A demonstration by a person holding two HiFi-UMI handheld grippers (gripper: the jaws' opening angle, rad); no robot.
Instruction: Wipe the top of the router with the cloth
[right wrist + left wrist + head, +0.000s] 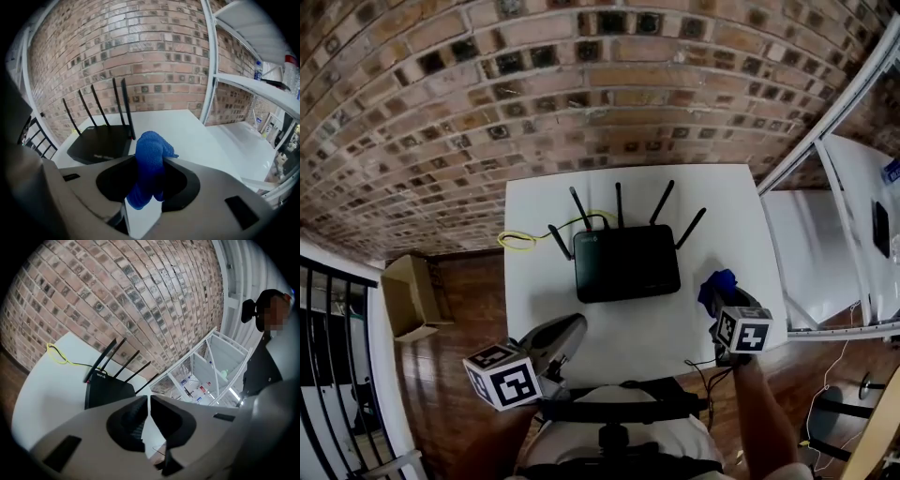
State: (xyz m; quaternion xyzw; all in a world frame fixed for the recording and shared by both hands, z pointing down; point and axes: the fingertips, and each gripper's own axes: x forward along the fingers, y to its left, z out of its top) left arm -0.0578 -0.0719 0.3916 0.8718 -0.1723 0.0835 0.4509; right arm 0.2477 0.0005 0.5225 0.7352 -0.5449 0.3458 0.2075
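A black router [626, 262] with several upright antennas lies flat in the middle of the white table [544, 216]. My right gripper [724, 296] hangs off the router's right side, above the table's right front part, shut on a bunched blue cloth [719, 284]. In the right gripper view the cloth [150, 164] sticks up between the jaws, with the router [101, 143] ahead to the left. My left gripper [570, 330] sits at the table's front edge, short of the router, jaws shut with nothing in them. In the left gripper view the router [105, 390] lies just beyond the jaw tips.
A yellow cable [517, 241] loops off the router's back left over the table. A brick wall stands close behind. White shelving [806, 244] adjoins the table on the right. A cardboard box [412, 295] and a black railing [328, 347] are on the floor at left.
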